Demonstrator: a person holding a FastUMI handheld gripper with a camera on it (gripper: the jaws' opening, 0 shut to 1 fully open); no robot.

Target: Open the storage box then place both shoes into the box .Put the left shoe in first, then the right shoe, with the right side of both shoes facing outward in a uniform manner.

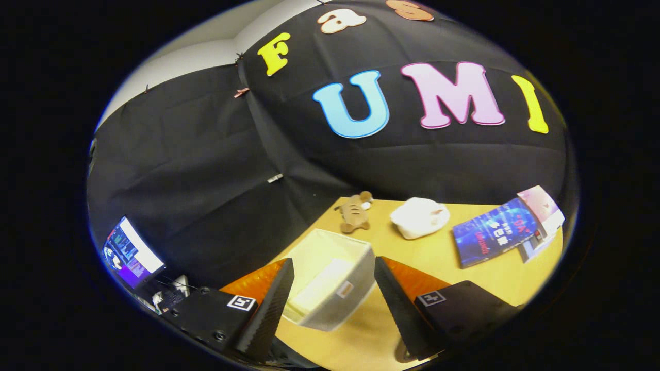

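Observation:
My gripper [332, 262] is open, held above the wooden table [438, 257] and tilted. A white fabric storage box [330, 315] stands on the table just ahead of and below the fingers, showing in the gap between them. Its top is open, and a pale flat shape lies inside; I cannot tell what it is. Nothing is held between the black ribbed fingers [270, 304]. Beyond the box lies a white, soft, rounded thing [420, 217] that may be a shoe; its form is unclear.
A small brown plush toy [355, 212] lies at the table's far edge by the black cloth wall. To the right are a blue book [492, 232] and a pink-and-white booklet [541, 206]. A lit screen [129, 252] stands off the table to the left.

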